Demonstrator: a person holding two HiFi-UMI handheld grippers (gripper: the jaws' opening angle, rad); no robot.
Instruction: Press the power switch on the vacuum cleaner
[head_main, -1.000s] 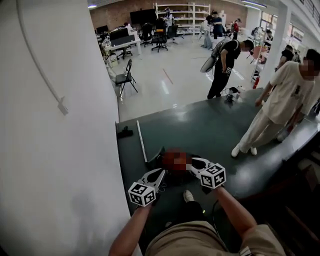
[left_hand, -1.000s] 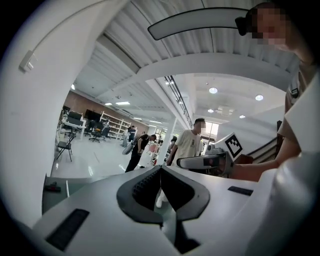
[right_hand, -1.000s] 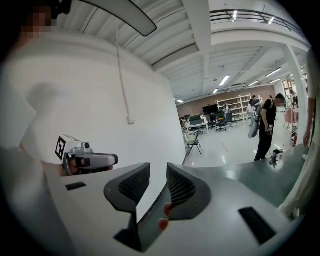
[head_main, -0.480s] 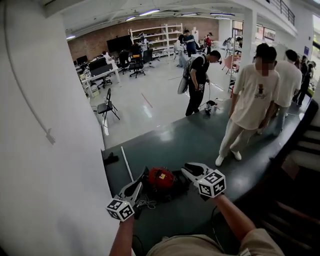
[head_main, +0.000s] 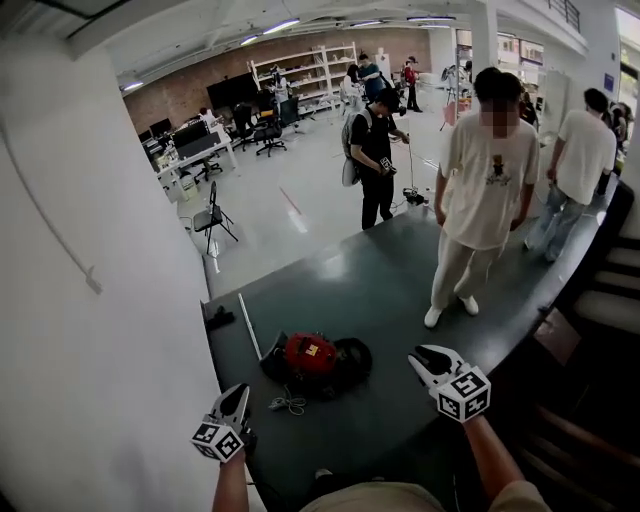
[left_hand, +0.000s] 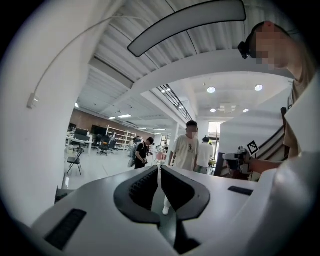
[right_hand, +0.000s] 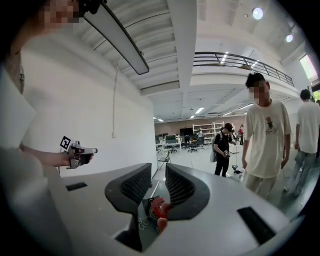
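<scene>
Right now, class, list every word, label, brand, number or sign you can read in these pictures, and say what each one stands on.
No text here can be read.
Yellow label on top of the red vacuum cleaner: too small to read.
Dark print on the chest of the nearest standing person's beige T-shirt: blurred, no letters can be made out.

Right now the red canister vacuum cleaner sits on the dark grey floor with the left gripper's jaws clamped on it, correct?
No. The red canister vacuum cleaner sits on the dark grey floor, but the left gripper is clear of it, off to its lower left in the head view; the left gripper view shows its jaws together on nothing.
</scene>
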